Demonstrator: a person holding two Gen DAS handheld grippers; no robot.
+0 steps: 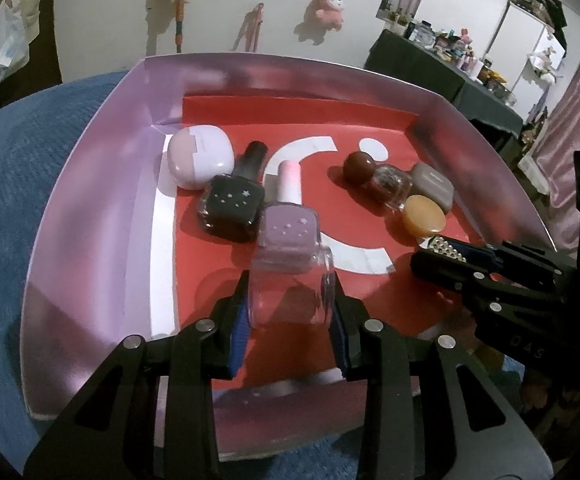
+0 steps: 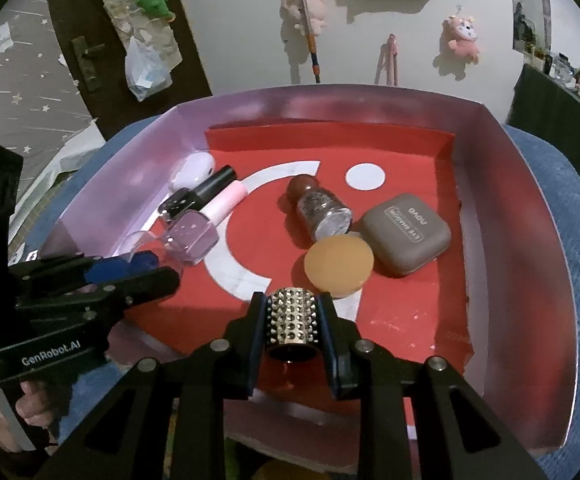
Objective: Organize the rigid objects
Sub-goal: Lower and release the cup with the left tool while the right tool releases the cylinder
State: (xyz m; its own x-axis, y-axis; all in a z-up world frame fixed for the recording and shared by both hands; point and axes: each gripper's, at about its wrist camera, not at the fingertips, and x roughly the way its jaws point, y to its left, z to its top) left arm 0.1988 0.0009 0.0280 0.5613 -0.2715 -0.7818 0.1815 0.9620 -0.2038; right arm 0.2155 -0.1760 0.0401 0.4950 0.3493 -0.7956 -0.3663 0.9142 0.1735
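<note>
Tray [image 1: 90, 168] of lilac card with red floor sitting on blue textured cushion [image 1: 30, 184], plush toys hanging on white wall [image 1: 282, 8]. Left gripper [image 1: 288, 312] clamping clear glass bottle [image 1: 290, 296]; right gripper [image 2: 291, 320] gripping gold studded metal cylinder [image 2: 291, 322].

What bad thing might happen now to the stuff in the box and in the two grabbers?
1. The left gripper pinches a smooth clear bottle; it might slip and knock the lilac polish bottle lying right ahead.
2. The right gripper holds a round studded cylinder; set down on its side, it may roll.
3. The orange disc and brown-capped bottle lie close ahead of it and could get bumped.
</note>
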